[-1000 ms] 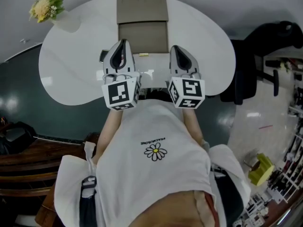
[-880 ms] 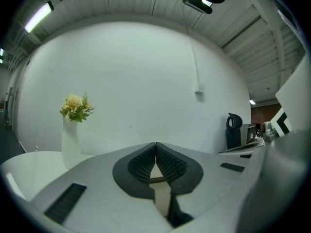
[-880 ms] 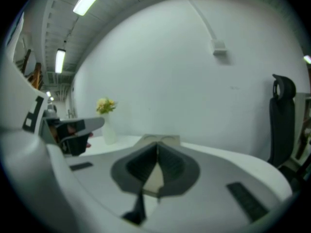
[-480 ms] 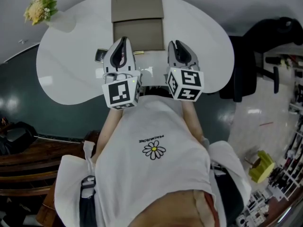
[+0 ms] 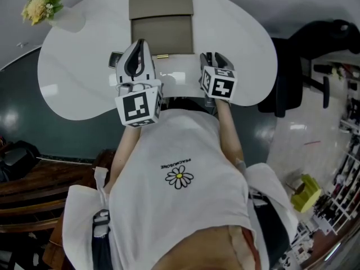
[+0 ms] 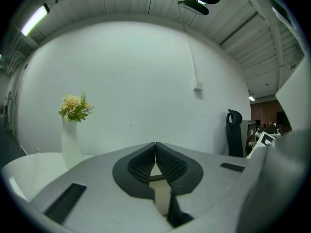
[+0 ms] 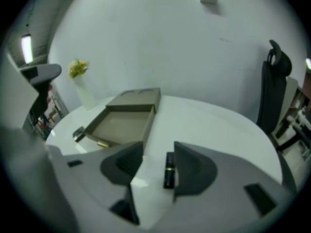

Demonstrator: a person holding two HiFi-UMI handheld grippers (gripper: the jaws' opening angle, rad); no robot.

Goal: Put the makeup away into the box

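An open tan box point(image 5: 163, 37) lies on the white table point(image 5: 79, 77) with its lid point(image 5: 160, 0) folded back behind it. In the right gripper view a black lipstick tube point(image 7: 169, 170) lies on the table between the jaws, close to the right one, with no pad pressing on it. My right gripper point(image 7: 158, 154) tilts down over it, and its jaws have just been opening. A dark compact point(image 7: 78, 134) and a gold tube point(image 7: 102, 143) rest by the box's near-left corner. My left gripper point(image 6: 155, 148) is held level, shut and empty.
A white vase of yellow flowers point(image 5: 42, 7) stands at the table's far left. A black office chair point(image 5: 306, 66) is beyond the table's right edge. The person's white shirt point(image 5: 177, 179) fills the lower head view.
My right gripper has dropped toward the table and tipped downward, and its jaws have gone from shut to open. The left gripper has stayed where it was.
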